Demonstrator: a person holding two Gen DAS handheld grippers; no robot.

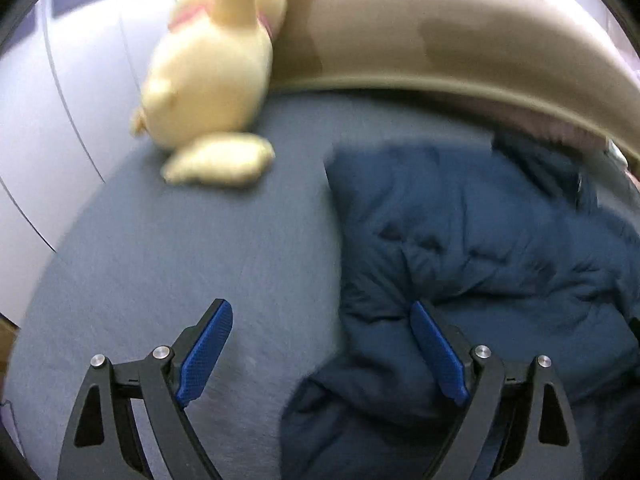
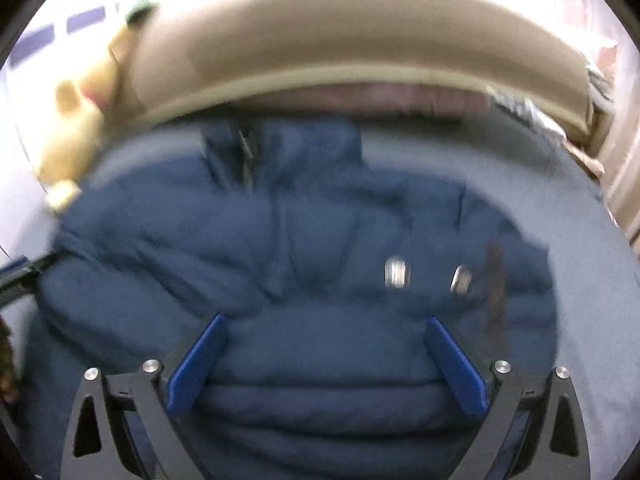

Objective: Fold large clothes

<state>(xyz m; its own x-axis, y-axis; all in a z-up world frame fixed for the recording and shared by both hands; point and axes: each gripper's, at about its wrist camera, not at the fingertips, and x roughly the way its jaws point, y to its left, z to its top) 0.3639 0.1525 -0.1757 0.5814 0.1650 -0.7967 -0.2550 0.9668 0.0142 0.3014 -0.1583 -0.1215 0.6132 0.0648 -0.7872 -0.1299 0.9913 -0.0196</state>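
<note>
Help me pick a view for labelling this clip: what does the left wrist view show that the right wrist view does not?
Only the left wrist view shows the whole plush toy, a wide bare stretch of sheet and the jacket's left edge. Only the right wrist view shows the jacket's two metal snaps, its zipper, some striped cloth by the headboard's right end, and the left gripper at the frame edge. Both show the navy jacket on the bed, the tan headboard and open blue fingers; the right gripper holds nothing.

Motion-blurred fisheye views, dark vignetted corners, overexposed glare along top
</note>
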